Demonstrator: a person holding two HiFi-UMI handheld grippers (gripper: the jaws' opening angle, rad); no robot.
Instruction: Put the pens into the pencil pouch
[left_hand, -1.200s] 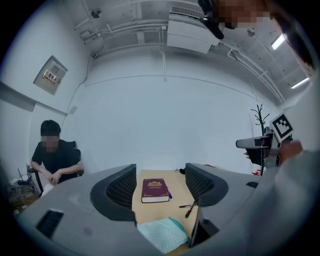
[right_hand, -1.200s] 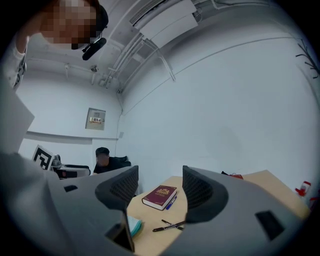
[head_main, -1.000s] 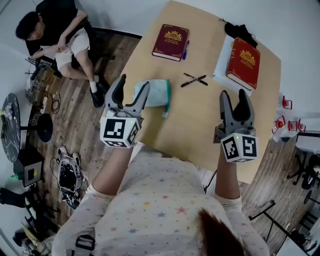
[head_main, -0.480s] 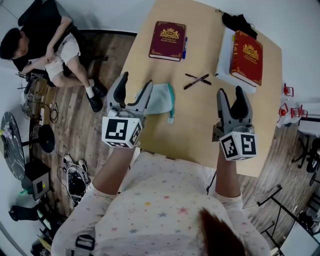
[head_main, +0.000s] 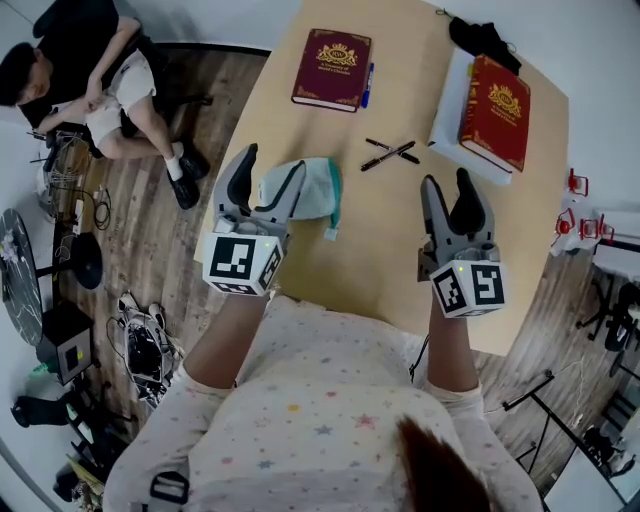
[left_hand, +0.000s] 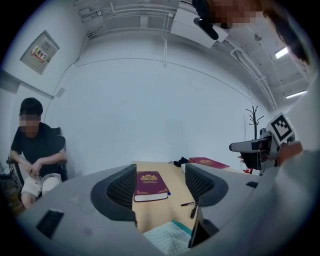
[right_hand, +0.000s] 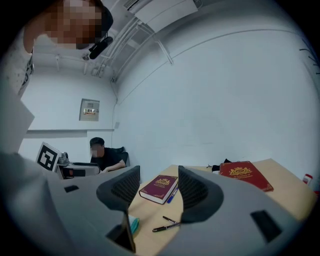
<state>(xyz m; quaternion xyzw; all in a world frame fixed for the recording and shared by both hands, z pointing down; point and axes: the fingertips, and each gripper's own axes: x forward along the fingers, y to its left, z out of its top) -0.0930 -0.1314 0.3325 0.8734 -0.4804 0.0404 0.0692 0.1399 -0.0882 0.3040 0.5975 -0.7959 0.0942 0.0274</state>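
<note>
Black pens lying crossed on wooden table, upper centre of frame. Teal pencil pouch left of centre, beneath left gripper, jaws spread, empty. Right gripper lower right, likewise released and empty.

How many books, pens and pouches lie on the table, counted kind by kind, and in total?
Books: 2 (maroon book, red book)
Pens: 3 (black pen, second black pen, blue pen)
Pouches: 1 (pencil pouch)
Total: 6
</note>
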